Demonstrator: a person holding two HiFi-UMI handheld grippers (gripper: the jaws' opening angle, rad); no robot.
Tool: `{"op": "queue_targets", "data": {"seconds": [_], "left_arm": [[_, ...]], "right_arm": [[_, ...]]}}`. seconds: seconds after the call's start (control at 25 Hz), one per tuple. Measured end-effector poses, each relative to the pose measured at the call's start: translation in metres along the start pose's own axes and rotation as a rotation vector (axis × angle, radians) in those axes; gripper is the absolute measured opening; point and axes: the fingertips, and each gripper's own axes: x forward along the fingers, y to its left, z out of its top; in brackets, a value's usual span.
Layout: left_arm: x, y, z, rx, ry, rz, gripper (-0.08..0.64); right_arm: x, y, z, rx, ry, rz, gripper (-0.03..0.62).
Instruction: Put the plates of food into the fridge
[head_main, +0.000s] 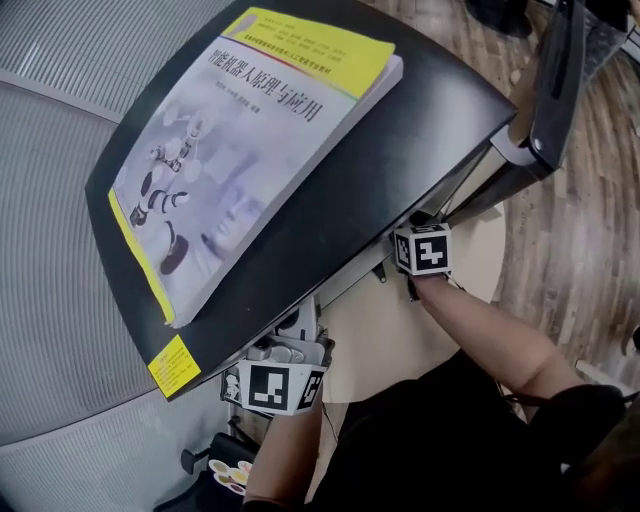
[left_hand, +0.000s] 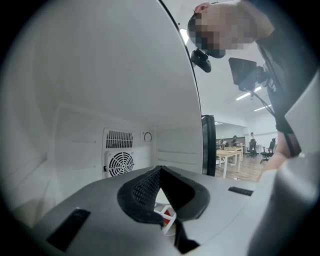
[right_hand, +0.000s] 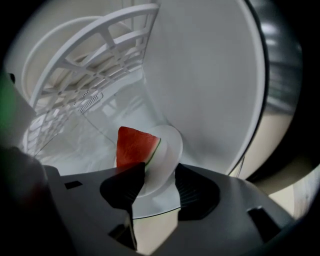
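A white plate (right_hand: 167, 145) with a red watermelon wedge (right_hand: 132, 145) rests on the glass shelf (right_hand: 95, 150) inside the fridge. My right gripper (right_hand: 160, 170) is open, its pads standing either side of the plate's near rim without pressing on it. My left gripper (left_hand: 160, 170) points level into the white fridge interior, its tips meeting and nothing seen clamped there. A small white and red thing (left_hand: 166, 216) shows through the gap behind the tips; I cannot tell what it is. In the head view only the marker cubes, left (head_main: 275, 388) and right (head_main: 425, 248), show below the fridge's top.
A large book (head_main: 250, 130) lies on the black fridge top (head_main: 420, 140). The open fridge door (head_main: 555, 80) stands at the upper right. A white grid shelf (right_hand: 100, 55) hangs above the plate. A fan vent (left_hand: 119, 159) is on the back wall. A plate of coloured food (head_main: 228, 470) sits low at left.
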Motion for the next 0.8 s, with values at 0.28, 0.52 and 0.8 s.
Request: {"op": "queue_targets", "data": {"seconds": [0.28, 0.52, 0.8], "left_arm": [[-0.006, -0.002, 0.002, 0.012, -0.001, 0.017, 0.002], [-0.009, -0.007, 0.008, 0.022, -0.009, 0.024, 0.002], [-0.013, -0.017, 0.014, 0.040, -0.010, 0.018, 0.002]], "right_arm": [[0.001, -0.006, 0.002, -0.045, -0.028, -0.024, 0.179], [-0.003, -0.009, 0.003, -0.076, -0.043, -0.043, 0.179], [-0.011, -0.005, 0.005, -0.087, -0.061, -0.009, 0.179]]}}
